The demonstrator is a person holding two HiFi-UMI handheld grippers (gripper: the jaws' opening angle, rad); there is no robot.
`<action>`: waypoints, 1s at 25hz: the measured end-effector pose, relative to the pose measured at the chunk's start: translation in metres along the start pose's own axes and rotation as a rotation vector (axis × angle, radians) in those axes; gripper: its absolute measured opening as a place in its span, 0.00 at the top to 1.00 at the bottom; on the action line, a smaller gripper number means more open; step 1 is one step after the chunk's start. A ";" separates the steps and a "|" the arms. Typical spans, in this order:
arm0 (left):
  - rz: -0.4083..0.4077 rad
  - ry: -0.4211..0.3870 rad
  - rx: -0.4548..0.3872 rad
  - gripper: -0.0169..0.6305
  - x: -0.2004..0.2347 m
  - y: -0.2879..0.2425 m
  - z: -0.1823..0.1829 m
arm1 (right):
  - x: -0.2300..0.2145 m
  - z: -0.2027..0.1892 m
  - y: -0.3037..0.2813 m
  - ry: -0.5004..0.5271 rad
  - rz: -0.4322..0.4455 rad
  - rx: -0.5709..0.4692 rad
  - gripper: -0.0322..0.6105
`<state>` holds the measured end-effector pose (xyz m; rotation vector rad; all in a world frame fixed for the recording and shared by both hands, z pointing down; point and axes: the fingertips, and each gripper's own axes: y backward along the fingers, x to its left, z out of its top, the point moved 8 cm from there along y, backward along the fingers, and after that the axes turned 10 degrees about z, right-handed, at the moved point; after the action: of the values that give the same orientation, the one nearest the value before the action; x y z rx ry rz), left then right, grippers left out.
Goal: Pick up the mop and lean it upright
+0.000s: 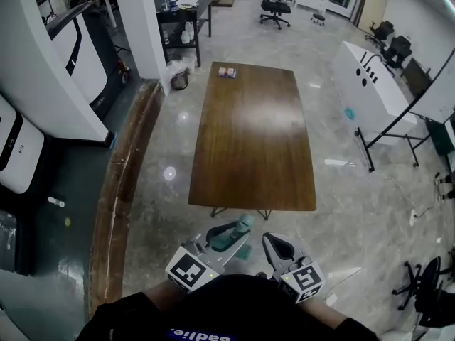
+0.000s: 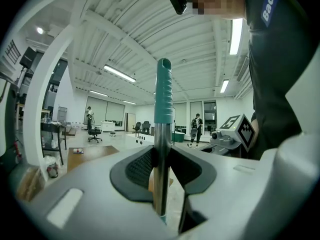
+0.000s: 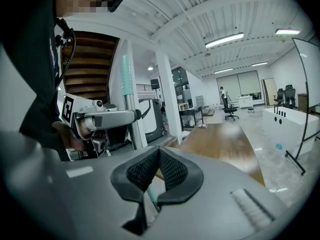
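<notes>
Our left gripper [image 2: 161,169] is clamped on the mop [image 2: 161,149] at its silver pole below the teal grip [image 2: 163,91], holding it upright just off the near edge of the wooden table [image 1: 252,133], while our right gripper [image 3: 157,166], pads together on nothing, sits just beside it.

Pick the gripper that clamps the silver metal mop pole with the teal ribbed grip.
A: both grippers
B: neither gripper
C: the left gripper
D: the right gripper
C: in the left gripper view the silver metal mop pole stands upright, pinched between the dark pads of the left gripper, while the pads of the right gripper meet with no pole between them.
</notes>
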<state>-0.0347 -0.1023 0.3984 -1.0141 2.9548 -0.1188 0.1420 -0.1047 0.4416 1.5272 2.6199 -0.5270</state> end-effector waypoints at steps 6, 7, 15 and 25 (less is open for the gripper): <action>0.017 0.016 -0.040 0.79 0.061 0.044 -0.001 | 0.031 0.012 -0.065 0.024 0.021 0.020 0.94; 0.027 0.010 -0.034 0.79 0.070 0.052 -0.003 | 0.035 0.014 -0.075 0.030 0.031 0.021 0.94; 0.212 0.045 -0.032 0.79 0.136 0.100 -0.008 | 0.042 0.015 -0.130 0.032 0.151 0.037 0.94; 0.348 -0.035 0.032 0.79 0.169 0.105 -0.011 | -0.007 0.031 -0.181 -0.001 0.328 0.002 0.94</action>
<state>-0.2327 -0.1228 0.4027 -0.4801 3.0293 -0.1406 -0.0127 -0.2015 0.4606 1.9027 2.2958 -0.4987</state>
